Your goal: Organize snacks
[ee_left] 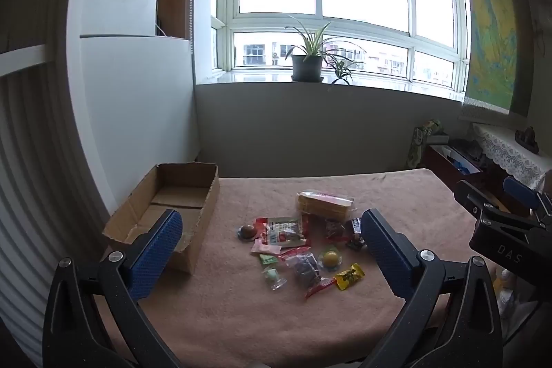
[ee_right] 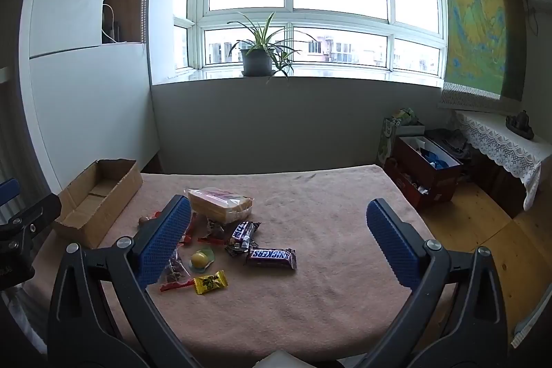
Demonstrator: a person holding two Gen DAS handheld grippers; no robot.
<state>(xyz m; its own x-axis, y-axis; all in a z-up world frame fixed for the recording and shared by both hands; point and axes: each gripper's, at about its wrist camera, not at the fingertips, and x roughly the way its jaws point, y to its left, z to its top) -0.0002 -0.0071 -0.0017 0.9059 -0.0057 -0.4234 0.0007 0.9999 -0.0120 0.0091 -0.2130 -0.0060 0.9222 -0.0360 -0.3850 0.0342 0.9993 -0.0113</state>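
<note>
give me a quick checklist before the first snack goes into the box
1. Left gripper open, holding nothing: ok
2. Right gripper open, holding nothing: ok
3. Box open on top, nothing seen inside: ok
4. Snickers lies apart from the pile, easy to grab: ok
5. Snacks overlap around the red pack, single pick there: not ok
6. Near end of the box floor, hidden by a finger: cannot tell

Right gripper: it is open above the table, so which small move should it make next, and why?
Probably lower the right gripper onto the Snickers bar and close. Both grippers are open and hold nothing, the cardboard box looks empty, and all snacks lie on the pink cloth. The bar lies flat at the pile's right edge, between the spread fingers, apart from the other wrappers.
</note>
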